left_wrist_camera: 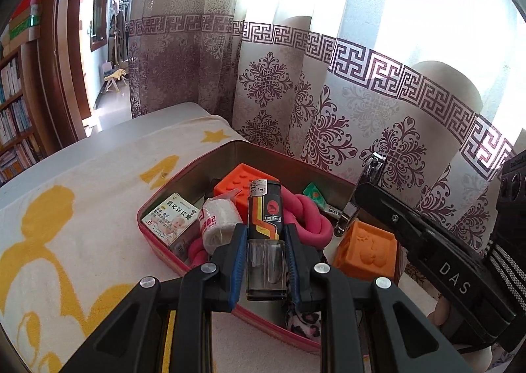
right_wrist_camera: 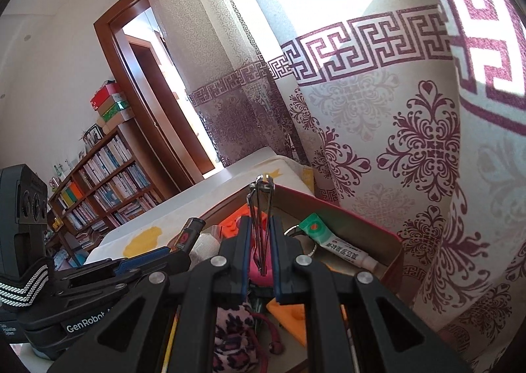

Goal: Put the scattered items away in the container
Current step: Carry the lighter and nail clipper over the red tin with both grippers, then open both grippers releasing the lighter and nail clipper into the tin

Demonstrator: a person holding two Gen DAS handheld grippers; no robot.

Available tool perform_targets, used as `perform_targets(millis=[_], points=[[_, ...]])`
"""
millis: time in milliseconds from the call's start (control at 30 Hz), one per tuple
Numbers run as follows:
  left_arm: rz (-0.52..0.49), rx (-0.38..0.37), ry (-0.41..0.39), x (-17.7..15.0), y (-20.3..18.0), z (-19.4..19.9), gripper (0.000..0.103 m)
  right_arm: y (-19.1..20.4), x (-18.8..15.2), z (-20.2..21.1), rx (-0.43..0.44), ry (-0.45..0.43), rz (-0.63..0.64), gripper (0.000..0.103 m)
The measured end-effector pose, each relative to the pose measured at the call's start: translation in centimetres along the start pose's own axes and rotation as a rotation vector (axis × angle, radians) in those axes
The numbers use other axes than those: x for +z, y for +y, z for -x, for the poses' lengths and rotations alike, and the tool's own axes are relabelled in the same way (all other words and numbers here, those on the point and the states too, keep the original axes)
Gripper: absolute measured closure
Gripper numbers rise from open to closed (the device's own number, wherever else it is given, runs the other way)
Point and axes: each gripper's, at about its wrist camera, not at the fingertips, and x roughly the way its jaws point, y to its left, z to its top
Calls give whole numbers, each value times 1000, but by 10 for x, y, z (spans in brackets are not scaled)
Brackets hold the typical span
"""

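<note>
My left gripper (left_wrist_camera: 265, 231) is shut on a black and orange lighter (left_wrist_camera: 264, 208), which stands upright over the near side of an open pink tin (left_wrist_camera: 263, 152). Inside the tin lie an orange block (left_wrist_camera: 240, 182), a medicine box (left_wrist_camera: 171, 218), a white bandage roll (left_wrist_camera: 217, 221), a pink knotted rope (left_wrist_camera: 312, 218), an orange cube (left_wrist_camera: 365, 251) and a leopard-print pouch (left_wrist_camera: 304, 320). My right gripper (right_wrist_camera: 260, 225) is shut on a metal nail clipper (right_wrist_camera: 259, 195), held over the tin (right_wrist_camera: 345, 212) near its right side. A green-capped tube (right_wrist_camera: 332, 241) lies below it.
The tin sits on a white towel with yellow shapes (left_wrist_camera: 65, 241) spread over a table. A patterned curtain (left_wrist_camera: 361, 103) hangs right behind and to the right of the tin. A bookshelf (right_wrist_camera: 108, 182) and a doorway (left_wrist_camera: 79, 44) are at the far left.
</note>
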Motion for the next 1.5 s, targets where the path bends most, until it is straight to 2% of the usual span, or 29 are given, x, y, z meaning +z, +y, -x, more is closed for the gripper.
perform_targets(millis=[733,867,900,933,1000,1200,1500], points=[[23,-40,17,0,1,-14,79,-3,-3,-6,-25,23,-7,92],[51,-44,41,1,5,-17,79,-11,-2,-9,-28,37,-47,88],[57,-41,47,1,6,-18,74,-12,-2,-9,-33,35,-51,88],[65,-38,50,0,7,-18,58,-12,-2,-8,-39,33,-52,88],[85,-35,29,-1,10,-15,39,-12,-2,-7,-45,28,-49,83],[88,-27,14,2,12,-9,39,-4,-3,-3,-73,0,-3,63],[85,-2,16,1,13,-10,39,-4,-3,-2,-93,-11,10,61]])
